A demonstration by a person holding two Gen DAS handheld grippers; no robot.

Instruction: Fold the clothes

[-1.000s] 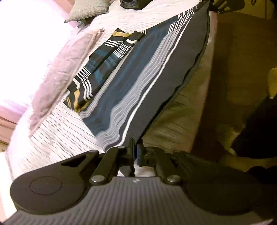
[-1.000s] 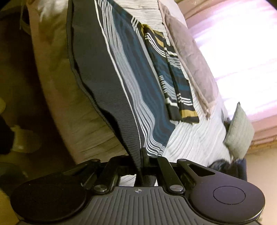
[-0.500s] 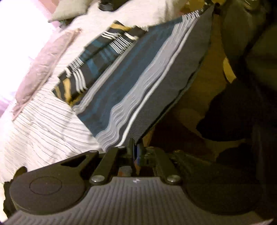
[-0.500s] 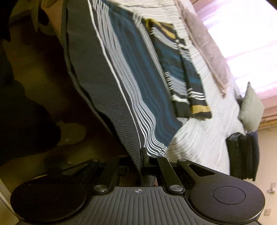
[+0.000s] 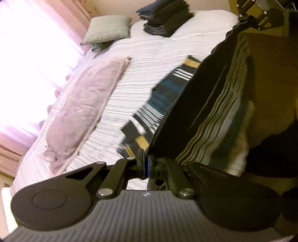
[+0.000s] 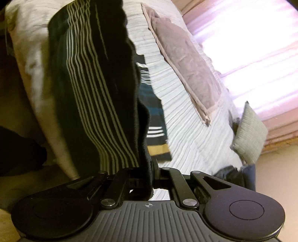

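A dark striped garment [image 5: 210, 111] hangs stretched between both grippers, its black edge raised and its pale stripes facing the floor side. My left gripper [image 5: 146, 161] is shut on one corner of it. My right gripper [image 6: 151, 167] is shut on the other corner of the striped garment [image 6: 93, 89]. In the left wrist view the right gripper [image 5: 245, 15] shows at the top right, holding the far corner. The part of the garment with teal, white and tan bands [image 5: 163, 96] still lies on the bed [image 5: 141, 61], also seen as the banded part [image 6: 154, 119].
A mauve pillow [image 5: 85, 109] lies along the bed [image 6: 186, 130], the same pillow [image 6: 184, 65] in the right view. A grey cushion [image 5: 107, 28] and a stack of dark folded clothes [image 5: 165, 19] sit at the far end. Brown floor [image 5: 270, 74] lies beside the bed.
Both grippers have lifted the garment's edge up and swung it over toward the bed's middle; its underside now faces the cameras. More of the bed, pillow and cushion has come into view.
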